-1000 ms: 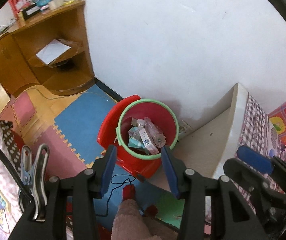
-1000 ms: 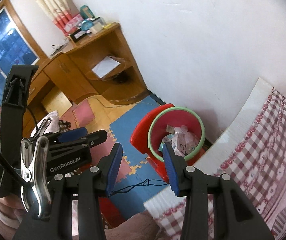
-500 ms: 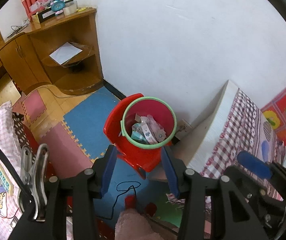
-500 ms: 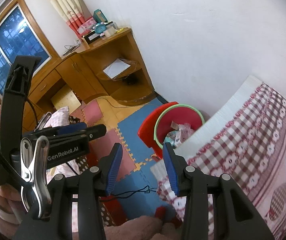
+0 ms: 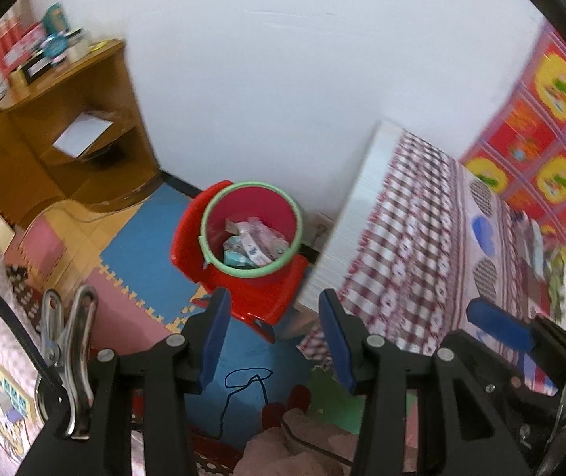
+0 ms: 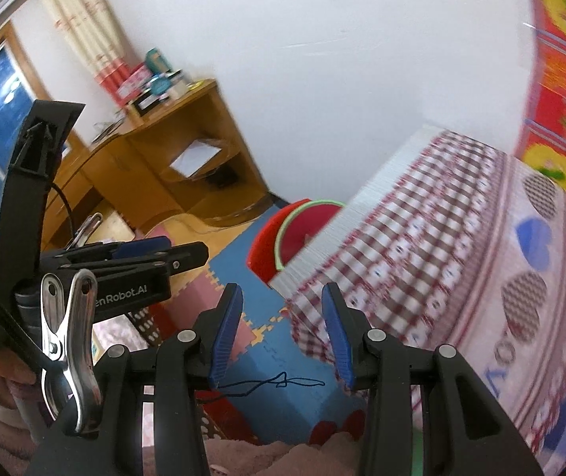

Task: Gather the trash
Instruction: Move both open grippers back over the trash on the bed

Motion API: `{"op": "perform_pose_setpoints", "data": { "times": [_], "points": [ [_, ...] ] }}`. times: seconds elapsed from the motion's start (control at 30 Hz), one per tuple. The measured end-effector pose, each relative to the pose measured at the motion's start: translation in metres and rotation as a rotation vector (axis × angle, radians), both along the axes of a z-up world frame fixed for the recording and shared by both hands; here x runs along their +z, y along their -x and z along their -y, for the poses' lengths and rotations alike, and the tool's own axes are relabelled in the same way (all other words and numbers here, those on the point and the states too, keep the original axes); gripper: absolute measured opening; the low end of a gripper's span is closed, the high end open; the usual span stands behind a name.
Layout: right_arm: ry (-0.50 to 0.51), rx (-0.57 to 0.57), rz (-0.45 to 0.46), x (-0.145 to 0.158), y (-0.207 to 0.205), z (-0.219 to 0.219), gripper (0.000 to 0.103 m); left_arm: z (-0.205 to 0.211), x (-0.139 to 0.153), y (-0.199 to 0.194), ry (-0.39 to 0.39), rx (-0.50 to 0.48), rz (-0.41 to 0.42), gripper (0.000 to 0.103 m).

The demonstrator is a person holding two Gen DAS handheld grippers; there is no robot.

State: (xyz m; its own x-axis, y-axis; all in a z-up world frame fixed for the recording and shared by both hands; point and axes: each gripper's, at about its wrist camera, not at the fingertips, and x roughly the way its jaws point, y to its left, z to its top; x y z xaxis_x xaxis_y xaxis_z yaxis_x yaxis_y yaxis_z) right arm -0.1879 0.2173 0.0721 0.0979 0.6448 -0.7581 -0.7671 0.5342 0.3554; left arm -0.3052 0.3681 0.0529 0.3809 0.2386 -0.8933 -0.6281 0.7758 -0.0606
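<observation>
A red bin (image 5: 252,205) with a green rim holds crumpled wrappers and packets (image 5: 251,244). It stands on a red plastic chair (image 5: 259,297) in the corner between the wall and the bed. My left gripper (image 5: 274,305) hangs high above the floor in front of the bin, open, with nothing between its blue pads. My right gripper (image 6: 282,297) is open too and holds nothing. In the right wrist view the bed's corner hides half of the bin (image 6: 303,226). The left gripper (image 6: 140,254) shows there at the left, held by a hand.
A bed with a red checked sheet (image 5: 410,238) fills the right side. A wooden corner desk (image 5: 65,146) with shelves stands at the left. Blue and pink foam mats (image 5: 144,246) cover the floor, with a dark thread (image 5: 247,377) lying on them.
Both grippers have drawn back and upward from the bin, which now looks smaller. More of the bed has come into view, and it now covers part of the bin in the right wrist view.
</observation>
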Motion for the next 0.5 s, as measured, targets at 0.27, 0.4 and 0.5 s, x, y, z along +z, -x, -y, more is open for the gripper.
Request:
{"op": "perform_pose_setpoints", "data": {
  "times": [0.27, 0.4, 0.5],
  "points": [
    [0.007, -0.185, 0.005, 0.001, 0.001, 0.057, 0.043, 0.041, -0.005, -0.020, 0.018, -0.155, 0.003, 0.048],
    [0.006, -0.282, 0.006, 0.005, -0.007, 0.089, 0.043, 0.064, -0.005, -0.036, 0.021, -0.226, 0.006, 0.048],
    [0.009, -0.356, 0.016, 0.010, -0.016, 0.116, 0.043, 0.080, -0.003, -0.052, 0.023, -0.284, 0.013, 0.048]
  ]
}}
